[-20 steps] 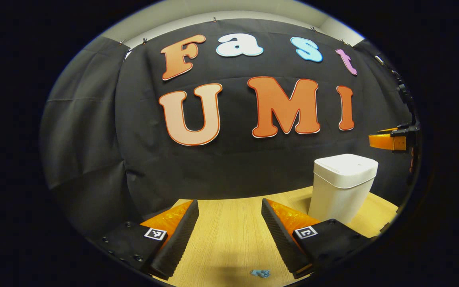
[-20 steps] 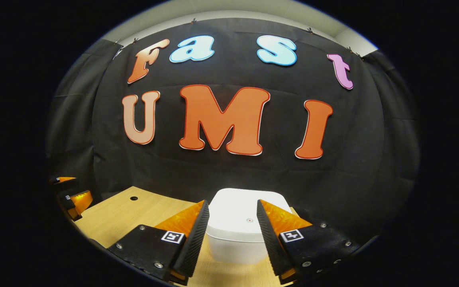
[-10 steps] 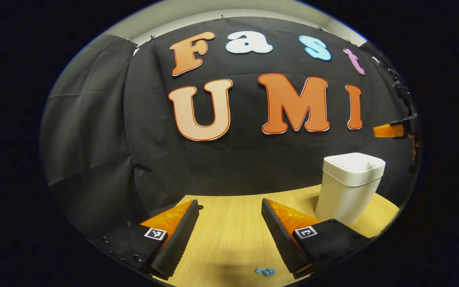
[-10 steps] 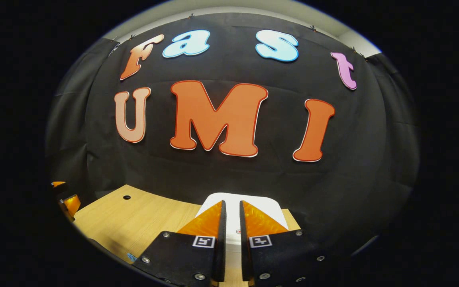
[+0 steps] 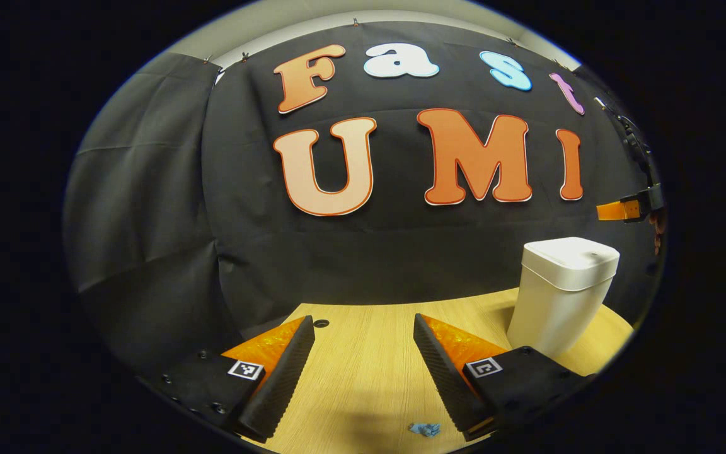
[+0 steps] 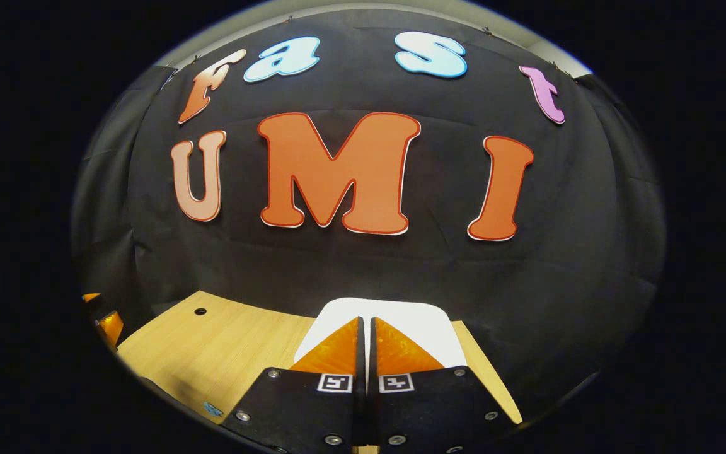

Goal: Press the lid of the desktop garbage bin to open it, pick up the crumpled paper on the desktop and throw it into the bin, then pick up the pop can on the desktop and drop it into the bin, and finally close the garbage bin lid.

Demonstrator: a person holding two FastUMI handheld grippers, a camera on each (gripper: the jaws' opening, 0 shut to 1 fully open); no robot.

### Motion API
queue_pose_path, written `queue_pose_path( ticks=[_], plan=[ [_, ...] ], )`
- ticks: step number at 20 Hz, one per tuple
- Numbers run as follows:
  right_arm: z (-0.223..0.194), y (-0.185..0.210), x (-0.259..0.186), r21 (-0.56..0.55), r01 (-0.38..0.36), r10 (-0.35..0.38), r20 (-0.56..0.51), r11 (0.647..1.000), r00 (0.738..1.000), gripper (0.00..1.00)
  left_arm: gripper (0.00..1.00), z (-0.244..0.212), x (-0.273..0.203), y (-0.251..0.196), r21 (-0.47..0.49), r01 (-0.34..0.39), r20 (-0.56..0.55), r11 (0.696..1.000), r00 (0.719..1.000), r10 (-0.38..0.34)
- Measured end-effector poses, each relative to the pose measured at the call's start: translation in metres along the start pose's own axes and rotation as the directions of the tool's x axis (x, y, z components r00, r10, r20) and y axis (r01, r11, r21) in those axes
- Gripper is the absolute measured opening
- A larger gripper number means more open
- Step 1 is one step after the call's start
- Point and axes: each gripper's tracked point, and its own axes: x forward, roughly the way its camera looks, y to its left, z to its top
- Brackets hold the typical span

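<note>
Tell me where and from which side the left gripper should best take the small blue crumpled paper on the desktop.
The crumpled paper lies low and flat on the table, just below the open left gripper. Probably best from straight above, one finger on each side of its narrow width, closing across the middle, since no side stands high enough to pinch.

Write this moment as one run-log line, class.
stage: before lid press | right gripper: jaws shut, above bin lid | left gripper: jaws open, empty | bin: closed | blue scrap: on desktop
</note>
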Motion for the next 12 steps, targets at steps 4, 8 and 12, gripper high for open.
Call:
queue_pose_path(
  ticks=[4,8,12],
  plan=[
    [-0.008,-0.006,0.007,0.018,0.01,-0.01,-0.014,1.0,1.0,0.01,0.99,0.0,0.001,0.0,0.0,-0.005,-0.013,1.0,1.0,0.005],
    [-0.019,-0.011,0.014,0.033,0.015,-0.013,-0.04,0.999,0.999,0.01,0.99,0.0,0.004,-0.001,0.003,-0.009,-0.019,1.0,1.0,0.009],
    [-0.027,-0.011,0.021,0.03,0.008,-0.006,-0.065,1.0,0.998,0.01,0.99,-0.001,0.004,-0.002,0.004,-0.011,-0.029,1.0,1.0,0.011]
  ],
)
